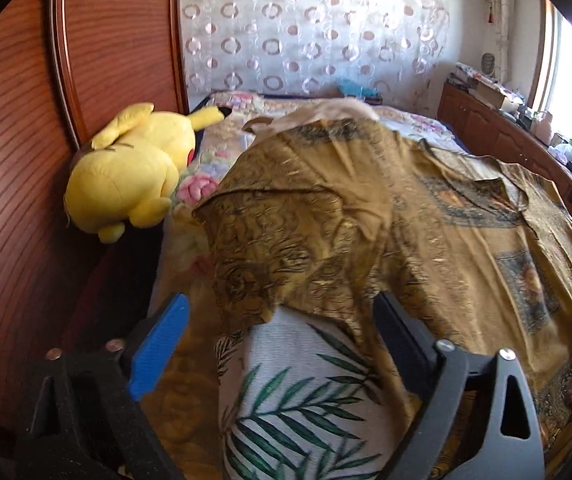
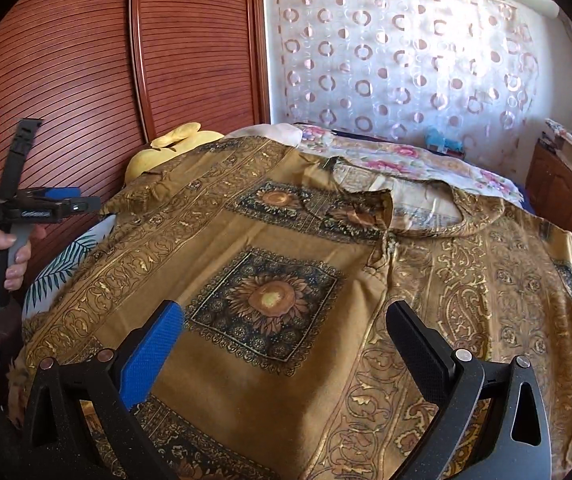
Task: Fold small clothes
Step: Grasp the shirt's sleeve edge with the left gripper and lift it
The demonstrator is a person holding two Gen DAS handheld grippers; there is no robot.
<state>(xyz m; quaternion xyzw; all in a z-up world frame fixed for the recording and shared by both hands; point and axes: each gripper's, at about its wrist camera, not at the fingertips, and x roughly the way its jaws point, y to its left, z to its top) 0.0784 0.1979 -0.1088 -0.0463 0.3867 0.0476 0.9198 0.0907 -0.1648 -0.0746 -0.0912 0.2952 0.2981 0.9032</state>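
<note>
Our left gripper (image 1: 282, 332) and right gripper (image 2: 286, 340), both jaws wide apart, holding nothing. Beneath them we list one mustard-gold sunflower-print cotton shirt (image 2: 286, 240), spread flat across the leaf-print and floral bed (image 1: 305, 392). Beside it: yellow plush toy (image 1: 126, 172), against the reddish slatted wooden wardrobe (image 2: 86, 80).

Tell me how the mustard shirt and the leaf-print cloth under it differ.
The shirt is mustard brown with sunflower squares; the leaf-print cloth is pale with green fronds. The shirt lies on top, spread wide; the cloth shows only at the shirt's edge, mostly covered. Both lie on the bed.
</note>
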